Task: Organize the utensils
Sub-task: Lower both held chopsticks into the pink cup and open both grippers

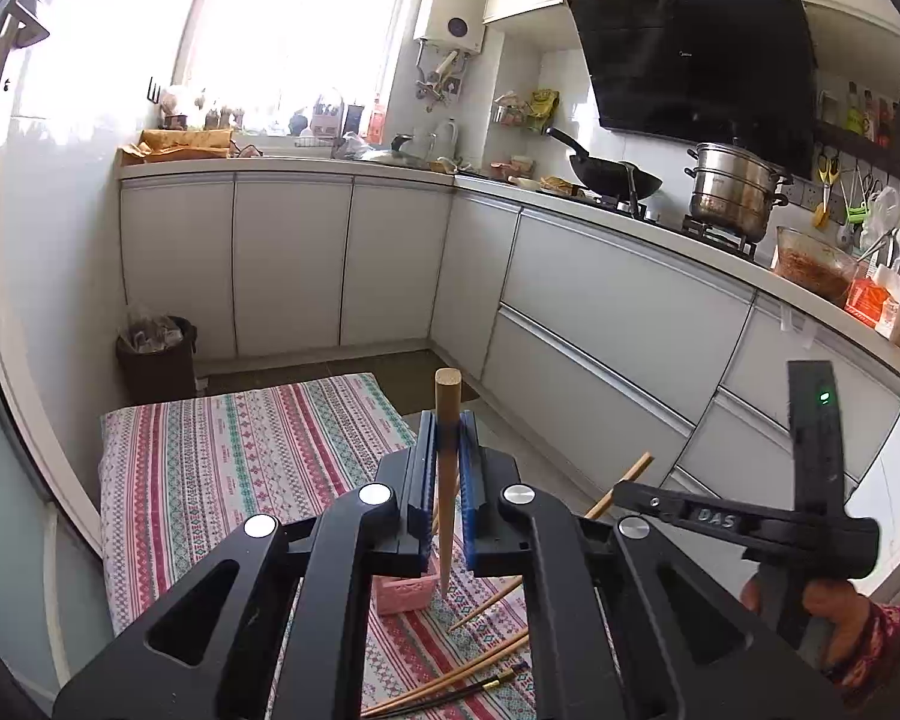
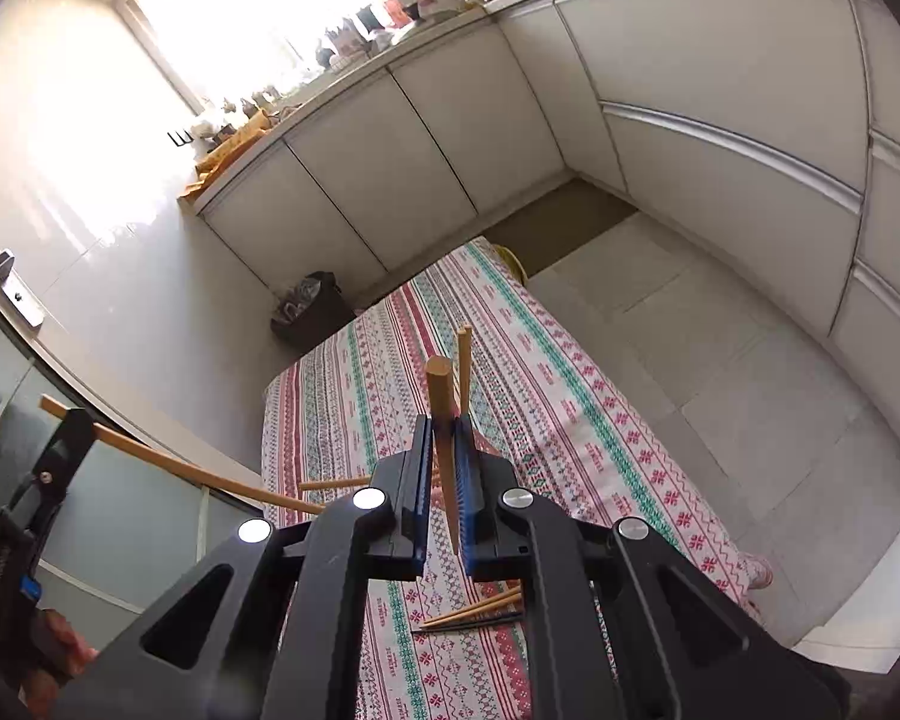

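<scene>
Two hand-held grippers, left (image 1: 447,468) and right (image 2: 447,468), each clench one upright chopstick (image 1: 447,450); tilt risks missing the pink holder (image 1: 405,594), scattering chopsticks across the table (image 1: 210,468).

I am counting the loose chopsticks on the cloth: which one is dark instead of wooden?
The black chopstick, lying nearest the camera beside the loose wooden chopsticks on the striped cloth. It alone is dark, with a gold-coloured band near one end.
</scene>
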A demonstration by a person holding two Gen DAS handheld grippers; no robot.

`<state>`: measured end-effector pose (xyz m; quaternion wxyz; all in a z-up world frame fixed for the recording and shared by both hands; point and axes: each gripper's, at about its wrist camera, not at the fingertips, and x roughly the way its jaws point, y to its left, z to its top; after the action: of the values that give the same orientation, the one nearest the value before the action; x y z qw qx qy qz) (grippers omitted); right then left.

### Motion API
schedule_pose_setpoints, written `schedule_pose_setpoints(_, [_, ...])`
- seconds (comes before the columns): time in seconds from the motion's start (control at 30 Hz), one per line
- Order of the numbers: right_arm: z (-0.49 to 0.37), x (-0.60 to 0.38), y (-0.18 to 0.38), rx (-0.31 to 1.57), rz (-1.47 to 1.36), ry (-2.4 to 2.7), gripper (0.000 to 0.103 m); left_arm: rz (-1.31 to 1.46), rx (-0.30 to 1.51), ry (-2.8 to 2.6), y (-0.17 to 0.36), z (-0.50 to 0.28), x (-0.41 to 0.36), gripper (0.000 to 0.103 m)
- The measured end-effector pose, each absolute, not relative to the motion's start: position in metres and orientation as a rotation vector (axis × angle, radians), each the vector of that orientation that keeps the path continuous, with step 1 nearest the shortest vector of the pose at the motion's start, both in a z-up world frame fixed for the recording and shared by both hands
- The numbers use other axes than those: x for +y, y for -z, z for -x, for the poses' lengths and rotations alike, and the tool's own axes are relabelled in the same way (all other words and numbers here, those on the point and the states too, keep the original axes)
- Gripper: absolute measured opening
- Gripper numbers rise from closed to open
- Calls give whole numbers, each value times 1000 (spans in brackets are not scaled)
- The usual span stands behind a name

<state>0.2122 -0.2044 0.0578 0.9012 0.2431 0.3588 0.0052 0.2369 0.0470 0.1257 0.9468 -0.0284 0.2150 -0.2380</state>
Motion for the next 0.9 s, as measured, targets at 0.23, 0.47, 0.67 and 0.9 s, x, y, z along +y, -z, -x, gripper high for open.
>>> schedule_pose_setpoints(0.23, [-227, -212, -90, 655, -471, -20, 8, 31, 460, 420, -106, -287, 30, 6])
schedule_pose_setpoints(0.47, [-262, -210, -82, 648, -462, -24, 8, 6, 535, 360, -53, -341, 14, 9])
schedule_pose_setpoints(0.67, [-287, -202, -61, 675, -456, -34, 8, 138, 456, 309, -53, -324, 44, 33])
schedule_pose_setpoints(0.9, [-299, -182, -48, 671, -400, -36, 8, 334, 208, 221, -100, -266, 111, 55])
